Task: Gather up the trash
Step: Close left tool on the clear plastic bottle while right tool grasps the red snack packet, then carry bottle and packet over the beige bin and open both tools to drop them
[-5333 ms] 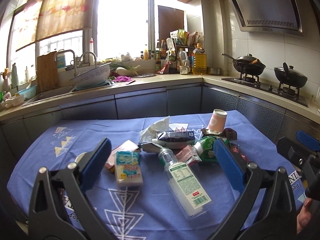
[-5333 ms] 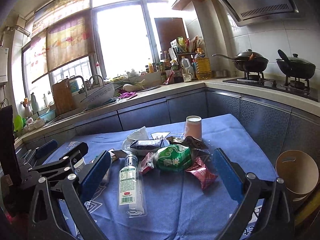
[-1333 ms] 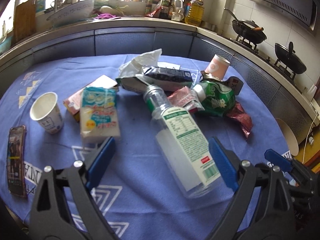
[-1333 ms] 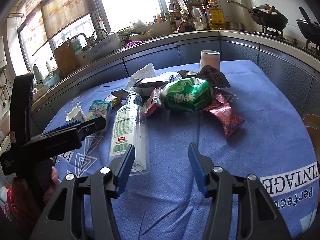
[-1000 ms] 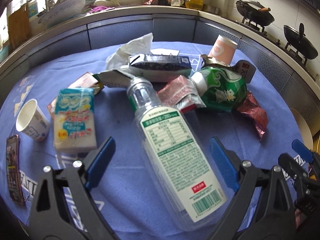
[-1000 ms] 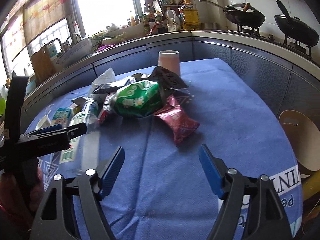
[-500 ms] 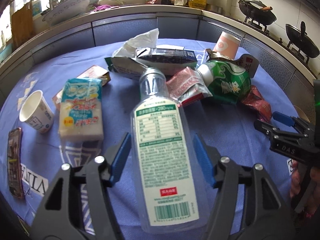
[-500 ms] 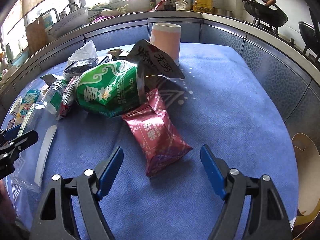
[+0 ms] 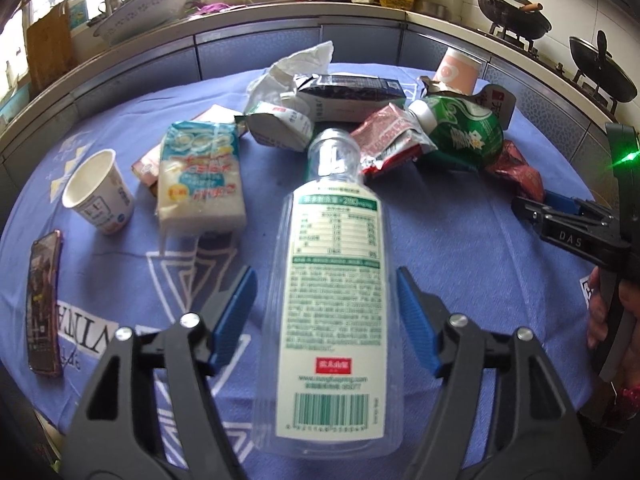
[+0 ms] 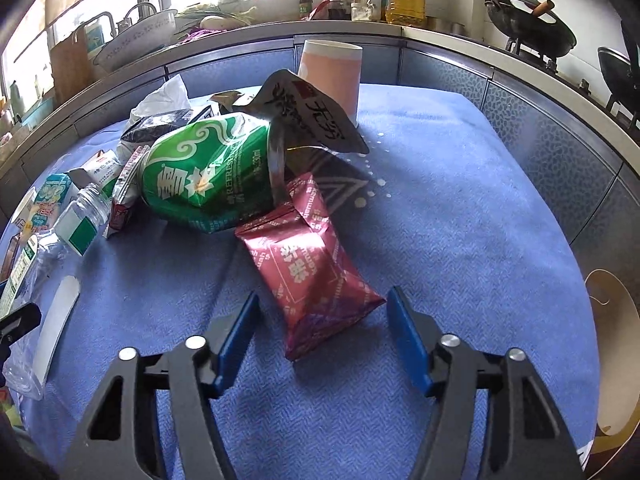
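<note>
phone (image 9: 44, 304) in left view only, stool (image 10: 616, 344) in right

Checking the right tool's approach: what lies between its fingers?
The near end of the red packet lies between the right tool's open fingers, untouched, with bare blue cloth nearer the tool; right wrist view.

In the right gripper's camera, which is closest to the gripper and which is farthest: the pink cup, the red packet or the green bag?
From the right gripper:
1. Red packet, partly between its fingers.
2. Green bag, behind the packet, to the left.
3. Pink cup, upright at the back of the table.
</note>
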`<state>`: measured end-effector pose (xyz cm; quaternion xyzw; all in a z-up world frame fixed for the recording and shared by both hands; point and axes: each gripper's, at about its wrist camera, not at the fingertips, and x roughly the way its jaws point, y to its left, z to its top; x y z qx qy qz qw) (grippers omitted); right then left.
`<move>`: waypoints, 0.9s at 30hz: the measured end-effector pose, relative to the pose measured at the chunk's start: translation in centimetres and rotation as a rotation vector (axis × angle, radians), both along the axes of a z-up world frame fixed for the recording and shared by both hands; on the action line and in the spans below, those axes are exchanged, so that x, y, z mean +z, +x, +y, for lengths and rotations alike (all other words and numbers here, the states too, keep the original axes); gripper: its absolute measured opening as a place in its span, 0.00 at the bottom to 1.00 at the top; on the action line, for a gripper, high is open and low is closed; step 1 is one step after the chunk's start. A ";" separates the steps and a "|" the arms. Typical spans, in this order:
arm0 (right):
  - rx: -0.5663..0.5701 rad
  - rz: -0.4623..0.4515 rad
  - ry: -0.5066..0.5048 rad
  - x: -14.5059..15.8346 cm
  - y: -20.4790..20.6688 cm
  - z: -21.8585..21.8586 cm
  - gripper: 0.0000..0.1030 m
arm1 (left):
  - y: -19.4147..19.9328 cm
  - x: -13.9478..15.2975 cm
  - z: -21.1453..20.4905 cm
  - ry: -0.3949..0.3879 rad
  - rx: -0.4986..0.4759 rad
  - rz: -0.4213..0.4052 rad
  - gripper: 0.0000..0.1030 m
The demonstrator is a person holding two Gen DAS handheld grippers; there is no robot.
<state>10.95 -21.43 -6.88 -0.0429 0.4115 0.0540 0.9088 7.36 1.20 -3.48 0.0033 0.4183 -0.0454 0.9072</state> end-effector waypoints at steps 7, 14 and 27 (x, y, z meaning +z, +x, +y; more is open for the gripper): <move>0.023 -0.020 0.082 1.1 -3.2 0.1 0.38 | -1.2 0.0 0.0 0.011 -0.018 -0.030 0.57; 0.012 -0.033 0.178 2.4 -6.7 -1.3 0.38 | -3.2 2.0 -1.8 -0.028 -0.127 -0.074 0.56; -0.270 -0.153 0.203 4.3 -10.7 -14.0 0.38 | 1.0 6.6 -18.7 -0.093 -0.565 -0.129 0.57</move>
